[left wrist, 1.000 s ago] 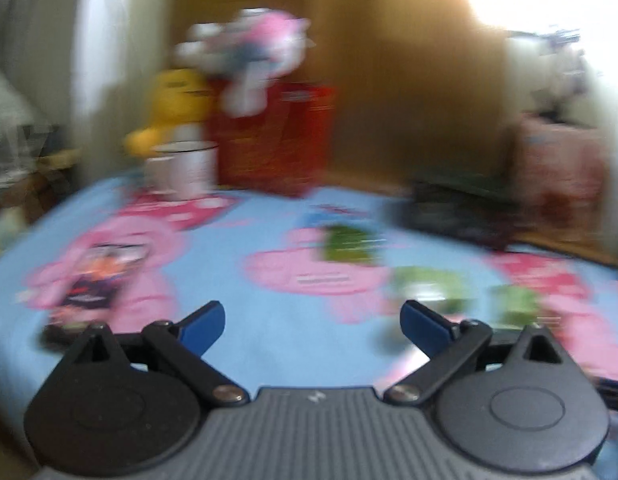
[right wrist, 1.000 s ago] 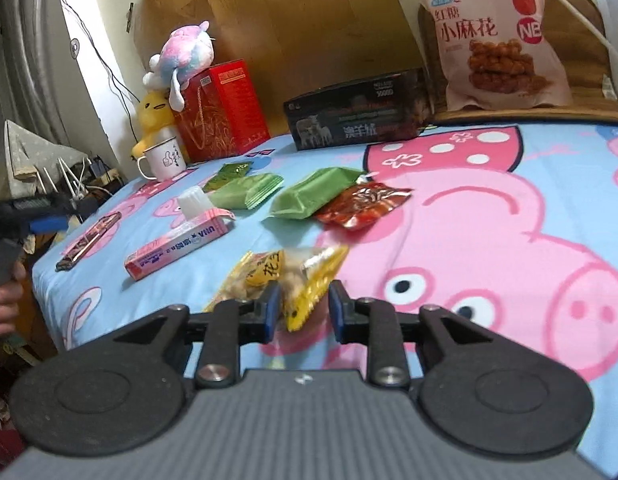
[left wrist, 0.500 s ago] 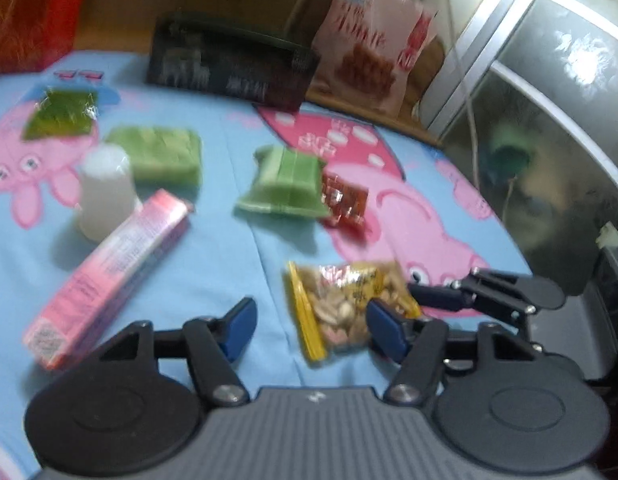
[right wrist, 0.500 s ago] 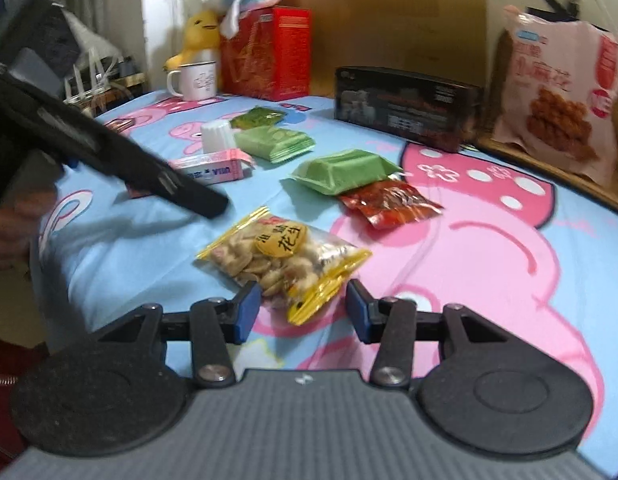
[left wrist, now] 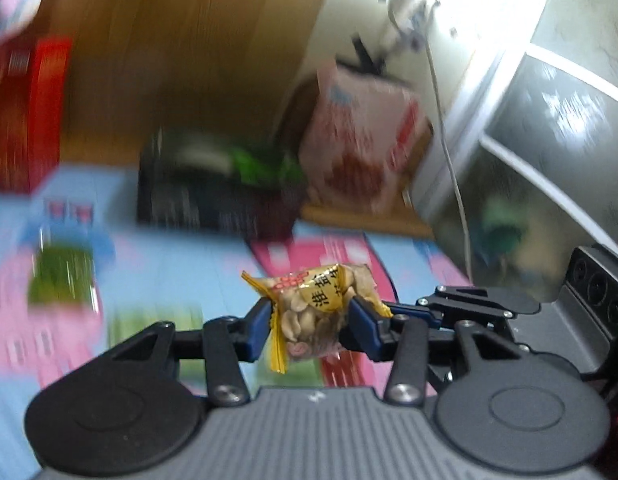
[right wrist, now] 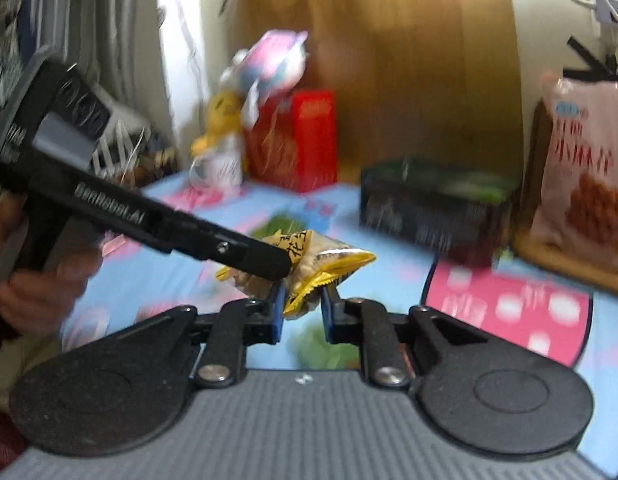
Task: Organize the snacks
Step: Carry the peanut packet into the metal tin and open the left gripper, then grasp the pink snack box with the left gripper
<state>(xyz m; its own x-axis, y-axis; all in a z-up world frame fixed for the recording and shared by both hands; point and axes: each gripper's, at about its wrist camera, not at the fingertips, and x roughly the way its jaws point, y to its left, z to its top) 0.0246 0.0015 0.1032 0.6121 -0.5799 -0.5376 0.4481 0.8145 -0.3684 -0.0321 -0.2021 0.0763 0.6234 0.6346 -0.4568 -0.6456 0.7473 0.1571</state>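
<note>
A yellow bag of peanuts (left wrist: 317, 304) hangs in the air above the blue and pink cartoon cloth (left wrist: 189, 264). My left gripper (left wrist: 312, 320) has the bag's middle between its blue pads, which press on it as the jaws are closing. My right gripper (right wrist: 302, 312) pinches the bag's (right wrist: 325, 264) yellow sealed edge, its jaws closing too. In the right wrist view the left gripper's finger (right wrist: 261, 258) reaches in from the left, with a hand (right wrist: 41, 284) on its grip. The right gripper's fingers (left wrist: 461, 304) come in from the right in the left wrist view.
Green packets (left wrist: 61, 276) lie blurred on the cloth at the left. At the back stand a black box (right wrist: 433, 208), a big pink snack bag (right wrist: 589, 184), a red box (right wrist: 301, 140), a plush toy (right wrist: 269, 60) and a mug (right wrist: 221, 168).
The peanut bag lay on the cloth; now both grippers have shut on it and it is raised off the cloth. The left gripper swung in from the left side to reach it.
</note>
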